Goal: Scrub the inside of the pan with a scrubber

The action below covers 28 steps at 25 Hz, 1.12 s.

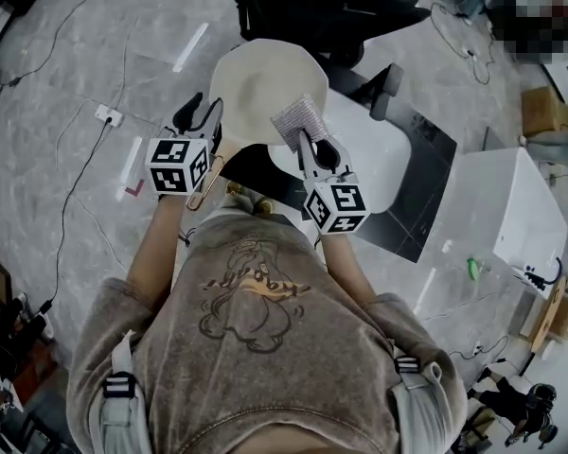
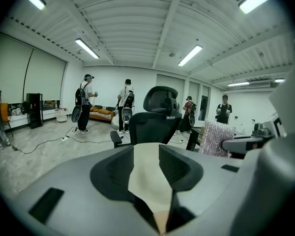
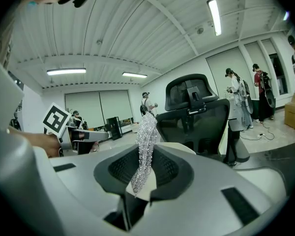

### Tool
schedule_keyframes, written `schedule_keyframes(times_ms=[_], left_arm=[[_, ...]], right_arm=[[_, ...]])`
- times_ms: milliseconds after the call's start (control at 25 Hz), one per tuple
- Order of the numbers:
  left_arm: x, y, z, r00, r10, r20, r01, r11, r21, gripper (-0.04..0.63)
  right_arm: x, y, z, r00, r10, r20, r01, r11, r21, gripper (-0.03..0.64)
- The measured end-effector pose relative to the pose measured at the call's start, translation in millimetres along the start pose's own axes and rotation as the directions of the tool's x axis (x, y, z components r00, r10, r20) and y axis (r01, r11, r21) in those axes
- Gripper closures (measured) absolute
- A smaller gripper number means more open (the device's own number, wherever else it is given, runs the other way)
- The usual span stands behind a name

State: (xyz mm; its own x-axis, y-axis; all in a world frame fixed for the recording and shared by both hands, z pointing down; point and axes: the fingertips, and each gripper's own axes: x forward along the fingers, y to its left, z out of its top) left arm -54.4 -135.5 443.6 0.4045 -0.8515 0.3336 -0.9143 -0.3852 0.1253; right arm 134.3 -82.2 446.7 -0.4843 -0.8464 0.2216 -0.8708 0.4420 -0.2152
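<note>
Overhead, the cream-coloured round pan (image 1: pixel 260 88) sits just ahead of the left gripper (image 1: pixel 201 121): stiff, likely slick, best steadied by its rim. That gripper's own view shows its jaws spread, the pan wall loose between them. The other view has the right gripper (image 3: pixel 146 156) pinching the soft, light silver mesh scrubber (image 3: pixel 146 132) by its lower edge.

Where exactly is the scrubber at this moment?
The silvery scrubber is near the centre of the head view, pinched between the jaws of the right gripper. It stands at the right edge of the cream pan.
</note>
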Motion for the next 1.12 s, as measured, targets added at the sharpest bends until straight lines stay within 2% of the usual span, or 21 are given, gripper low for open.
schedule_keyframes(times_ms=[240,520,720,920,1120], left_arm=[[35.7,22.4,-16.1,0.997,-0.004,-0.083,0.005,1.000,0.013,0.449],[88.6,54.7,-44.7,0.986,0.004,-0.168,-0.008,1.000,-0.024,0.456],[115.8,74.7,-69.2,0.974,0.031,-0.226,-0.044,0.998,-0.051,0.461],[127.5,82.2,-87.3,0.961,0.034,-0.275,-0.064,0.993,-0.100,0.479],[128.0,84.9,-97.4,0.950,0.053,-0.307,-0.089,0.990,-0.106,0.522]], right_arm=[[18.3,-10.2,3.5,1.000,-0.027,-0.013,0.027,1.000,0.003,0.537],[35.6,-21.5,8.9,0.999,-0.048,-0.014,0.048,0.999,0.003,0.538],[46.6,-22.7,7.2,0.999,-0.045,-0.027,0.045,0.999,0.007,0.538],[58.3,-20.3,6.7,0.999,-0.028,-0.045,0.028,1.000,0.005,0.537],[75.6,-19.0,-0.6,0.997,-0.009,-0.082,0.007,1.000,-0.017,0.538]])
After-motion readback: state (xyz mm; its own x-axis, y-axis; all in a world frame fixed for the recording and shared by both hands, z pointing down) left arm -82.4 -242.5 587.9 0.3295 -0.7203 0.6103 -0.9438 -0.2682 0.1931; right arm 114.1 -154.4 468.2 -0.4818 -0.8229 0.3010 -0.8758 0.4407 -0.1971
